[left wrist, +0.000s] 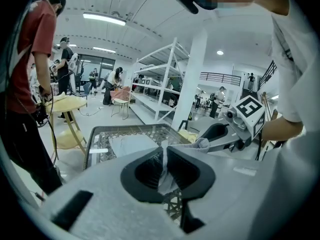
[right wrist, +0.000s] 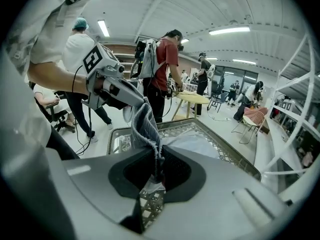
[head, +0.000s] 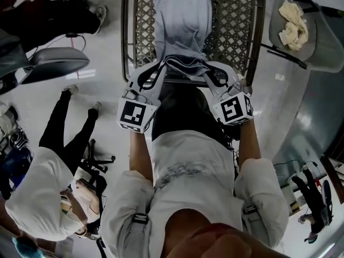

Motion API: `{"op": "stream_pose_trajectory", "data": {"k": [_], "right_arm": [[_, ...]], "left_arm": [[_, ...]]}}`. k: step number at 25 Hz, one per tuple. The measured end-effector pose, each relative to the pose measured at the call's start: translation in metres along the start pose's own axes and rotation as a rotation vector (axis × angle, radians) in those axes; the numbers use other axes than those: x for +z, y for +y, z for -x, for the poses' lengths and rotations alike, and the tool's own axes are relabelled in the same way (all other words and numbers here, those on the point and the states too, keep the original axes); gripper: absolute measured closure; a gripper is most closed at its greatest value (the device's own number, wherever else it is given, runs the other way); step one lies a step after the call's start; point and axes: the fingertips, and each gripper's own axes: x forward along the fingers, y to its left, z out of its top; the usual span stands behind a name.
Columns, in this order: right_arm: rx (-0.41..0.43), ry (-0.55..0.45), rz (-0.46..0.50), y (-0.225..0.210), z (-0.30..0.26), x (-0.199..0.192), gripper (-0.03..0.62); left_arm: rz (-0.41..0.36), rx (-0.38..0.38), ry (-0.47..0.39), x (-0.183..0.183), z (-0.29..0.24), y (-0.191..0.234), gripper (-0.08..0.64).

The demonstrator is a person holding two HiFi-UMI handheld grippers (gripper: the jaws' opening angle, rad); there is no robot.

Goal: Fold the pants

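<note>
The pants (head: 180, 20) lie lengthwise down the middle of the table (head: 236, 26), a metal frame with a lattice top, and run away from the person holding the grippers. Their far part rests flat on the lattice. Their near end is raised off it and gathered at the table's near edge.

The left gripper (head: 157, 71) is clamped on the near left corner of the pants. In the left gripper view a thin fold of pale grey fabric is pinched between its dark pads, with the jaws almost together. The right gripper (head: 210, 74) grips the near right corner the same way. In the right gripper view a bunched ribbed band rises out of its closed jaws and stretches across toward the left gripper. The two grippers are near each other, side by side, both angled down toward the table. The band sags in folds between them.

To the right of the table and apart from it stands a grey chair (head: 322, 42) with a deep shell seat. A crumpled cream cloth (head: 293, 26) lies in that seat, against its left wall. A bystander (head: 37, 198) in a white top is on the floor side at lower left, well apart from the table.
</note>
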Motion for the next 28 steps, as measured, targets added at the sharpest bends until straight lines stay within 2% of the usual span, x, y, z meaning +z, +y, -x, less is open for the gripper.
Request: {"op": "stream_pose_trajectory", "data": {"k": [8, 21, 28], "right_arm": [[-0.048, 0.001, -0.013, -0.058, -0.035, -0.003, 0.545], [-0.124, -0.008, -0.18, -0.143, -0.094, -0.02, 0.545], [-0.152, 0.008, -0.206, -0.194, -0.133, -0.021, 0.545]], "left_arm": [[-0.02, 0.041, -0.005, 0.016, -0.049, 0.039, 0.531], [0.0, 0.075, -0.02, 0.033, -0.13, 0.101, 0.531], [0.001, 0.07, -0.013, 0.048, -0.171, 0.142, 0.531]]}}
